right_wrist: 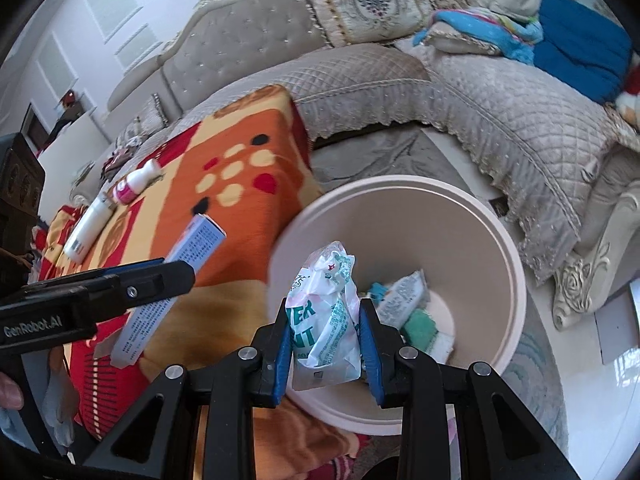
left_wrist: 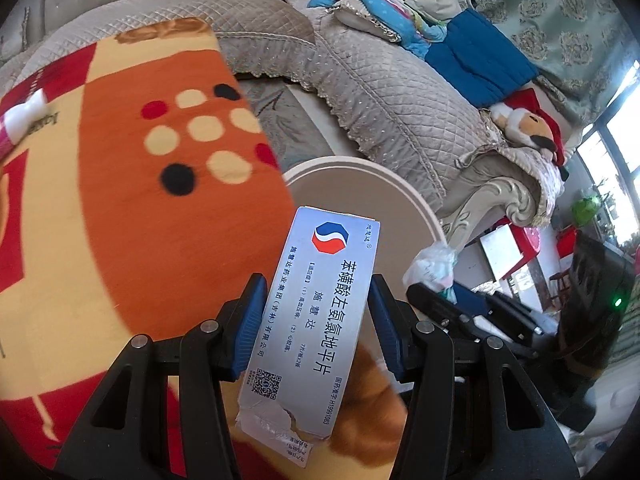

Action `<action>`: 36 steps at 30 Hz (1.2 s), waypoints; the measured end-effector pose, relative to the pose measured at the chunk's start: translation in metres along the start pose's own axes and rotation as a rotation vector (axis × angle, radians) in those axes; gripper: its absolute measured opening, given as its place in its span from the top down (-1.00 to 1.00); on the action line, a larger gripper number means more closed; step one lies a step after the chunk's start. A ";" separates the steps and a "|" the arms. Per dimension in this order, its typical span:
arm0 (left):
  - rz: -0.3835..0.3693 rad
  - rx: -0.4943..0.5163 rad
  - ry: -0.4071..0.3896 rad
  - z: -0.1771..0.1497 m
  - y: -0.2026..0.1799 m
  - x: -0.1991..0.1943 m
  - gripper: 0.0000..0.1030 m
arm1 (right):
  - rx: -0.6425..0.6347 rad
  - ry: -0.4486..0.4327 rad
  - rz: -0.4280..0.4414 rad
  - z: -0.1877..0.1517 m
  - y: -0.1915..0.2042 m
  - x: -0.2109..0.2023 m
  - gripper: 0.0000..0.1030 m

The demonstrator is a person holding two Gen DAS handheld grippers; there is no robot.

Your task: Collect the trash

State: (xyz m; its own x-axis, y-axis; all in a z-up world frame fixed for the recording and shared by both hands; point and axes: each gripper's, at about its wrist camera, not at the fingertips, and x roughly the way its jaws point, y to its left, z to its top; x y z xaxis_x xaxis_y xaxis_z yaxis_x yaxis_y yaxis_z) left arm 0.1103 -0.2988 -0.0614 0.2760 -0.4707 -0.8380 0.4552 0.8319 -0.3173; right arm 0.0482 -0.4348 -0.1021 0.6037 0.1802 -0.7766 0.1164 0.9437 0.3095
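Note:
My left gripper [left_wrist: 317, 284] is shut on a white medicine box [left_wrist: 316, 312] with a torn near end, held over the orange patterned blanket [left_wrist: 160, 200]. The box [right_wrist: 180, 276] and the left gripper [right_wrist: 176, 276] also show side-on in the right wrist view. My right gripper [right_wrist: 326, 312] is shut on a crumpled white-and-green plastic wrapper [right_wrist: 328, 320], above the near side of the pale pink bin [right_wrist: 516, 280]. In the left wrist view the bin [left_wrist: 416, 200] lies just beyond the box, with the right gripper [left_wrist: 436, 296] and its wrapper [left_wrist: 432, 264] at its right.
Several packets, one green [right_wrist: 418, 328], lie in the bin's bottom. A small pink-labelled bottle [right_wrist: 136, 184] and a white bottle [right_wrist: 88, 228] lie on the blanket's far left. A quilted grey sofa [right_wrist: 500, 120] curves behind the bin. A hand [right_wrist: 10, 392] shows at the left edge.

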 end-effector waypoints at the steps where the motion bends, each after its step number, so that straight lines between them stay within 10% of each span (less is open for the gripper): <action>1: -0.008 -0.007 0.001 0.003 -0.003 0.003 0.03 | 0.006 0.002 -0.003 0.001 -0.003 0.001 0.42; 19: -0.121 -0.116 0.000 0.025 -0.002 0.026 -0.23 | 0.105 0.035 -0.037 0.001 -0.035 0.019 0.07; 36: 0.116 0.007 -0.181 -0.010 0.003 -0.010 -0.22 | 0.077 -0.042 -0.035 -0.007 -0.004 -0.006 0.07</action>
State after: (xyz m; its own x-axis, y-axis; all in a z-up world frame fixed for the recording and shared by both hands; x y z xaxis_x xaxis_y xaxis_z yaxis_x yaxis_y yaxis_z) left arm 0.1009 -0.2889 -0.0585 0.4744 -0.4177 -0.7749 0.4173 0.8818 -0.2198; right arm 0.0392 -0.4377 -0.1026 0.6306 0.1344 -0.7644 0.1970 0.9249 0.3252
